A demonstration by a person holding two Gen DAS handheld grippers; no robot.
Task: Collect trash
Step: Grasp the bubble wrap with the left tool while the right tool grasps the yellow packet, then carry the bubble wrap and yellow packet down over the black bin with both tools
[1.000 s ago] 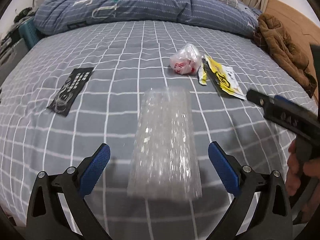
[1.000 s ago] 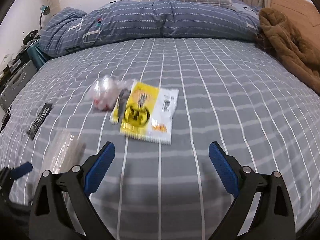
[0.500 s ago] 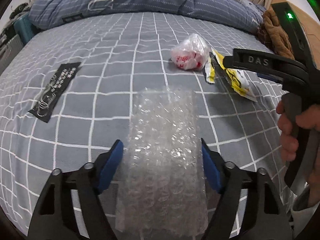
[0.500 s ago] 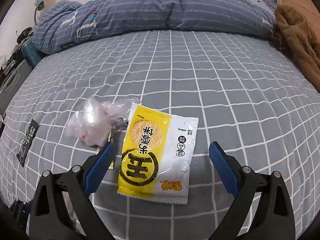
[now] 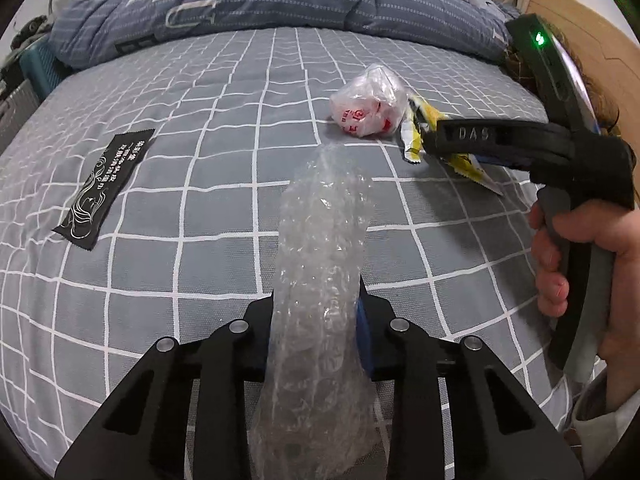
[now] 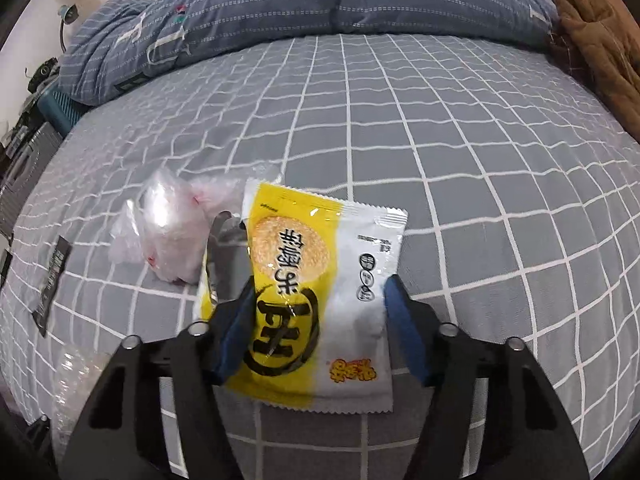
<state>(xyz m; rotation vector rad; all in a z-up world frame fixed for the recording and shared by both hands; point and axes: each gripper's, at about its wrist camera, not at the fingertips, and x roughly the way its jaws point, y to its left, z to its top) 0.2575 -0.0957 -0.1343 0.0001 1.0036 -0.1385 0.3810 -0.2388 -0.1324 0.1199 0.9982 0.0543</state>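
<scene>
My left gripper (image 5: pixel 318 320) is shut on a clear bubble wrap sheet (image 5: pixel 324 248), squeezed into a narrow roll between the blue pads. My right gripper (image 6: pixel 320 320) has its jaws closing around a yellow and white snack packet (image 6: pixel 316 276) on the bed; the left pad touches it, the right pad is close beside it. A crumpled clear plastic bag (image 6: pixel 168 236) with red print lies just left of the packet, also in the left wrist view (image 5: pixel 370 102). A small torn yellow wrapper (image 5: pixel 412 136) lies between them. A black sachet (image 5: pixel 102 188) lies far left.
Everything lies on a grey checked bed sheet (image 5: pixel 200 120). A blue quilt (image 6: pixel 320 4) is piled at the head. A brown coat (image 6: pixel 600 40) lies at the right edge. A teal crate (image 6: pixel 64 108) stands off the left side.
My left gripper has shut on the bubble wrap and squeezed it narrow. My right gripper has moved forward onto the snack packet and its jaws have narrowed around it.
</scene>
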